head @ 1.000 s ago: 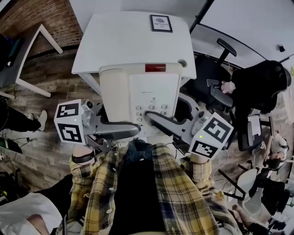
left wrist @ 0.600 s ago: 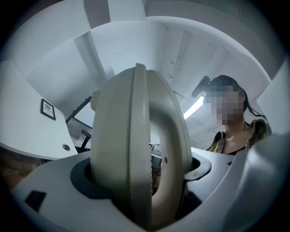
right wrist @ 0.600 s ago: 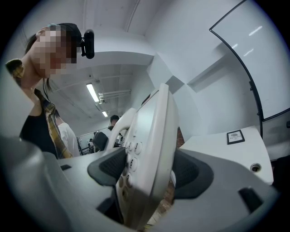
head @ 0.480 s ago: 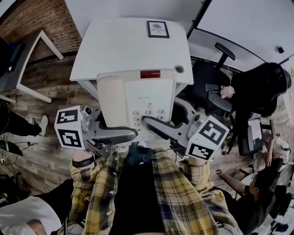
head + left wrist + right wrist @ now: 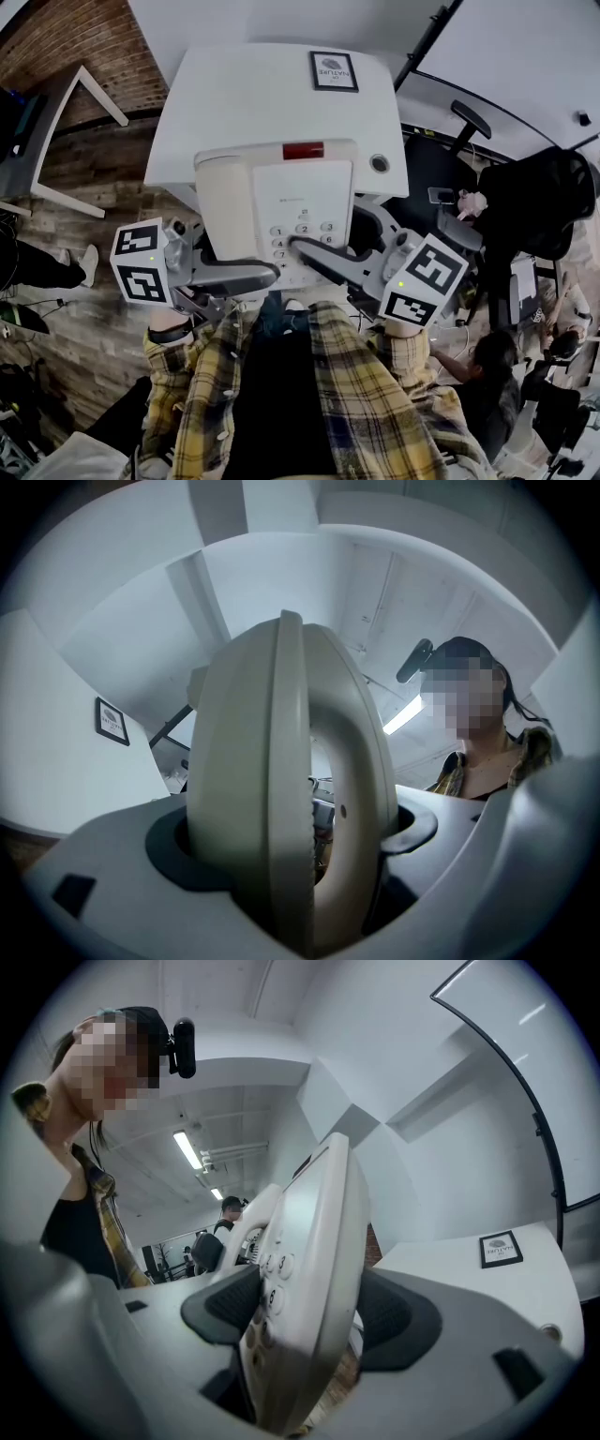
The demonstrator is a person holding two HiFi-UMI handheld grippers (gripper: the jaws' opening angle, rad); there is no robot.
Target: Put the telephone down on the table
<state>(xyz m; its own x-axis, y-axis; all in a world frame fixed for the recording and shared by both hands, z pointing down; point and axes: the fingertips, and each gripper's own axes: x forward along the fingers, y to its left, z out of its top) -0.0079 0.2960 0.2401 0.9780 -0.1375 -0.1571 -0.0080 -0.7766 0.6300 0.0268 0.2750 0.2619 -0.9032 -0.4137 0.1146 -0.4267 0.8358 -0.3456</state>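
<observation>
Clamping telephone [image 5: 281,192] both sides: left gripper [image 5: 265,273] jaws tight on handset [image 5: 281,789], right gripper [image 5: 302,247] jaws tight on keypad [image 5: 272,1283] edge; telephone over worktop [image 5: 253,94] near edge.

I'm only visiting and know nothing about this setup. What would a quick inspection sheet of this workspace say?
Surface: white table.
Job's things: beige telephone, held tilted over the table's near edge, not laid flat.
Clutter: small framed card near the far edge; round grommet at the right.
Grippers: left gripper shut on the telephone's left side; right gripper shut on its right side.
Cables: nothing seen.
Surroundings: wood floor, brick wall, office chair, people at the right.
</observation>
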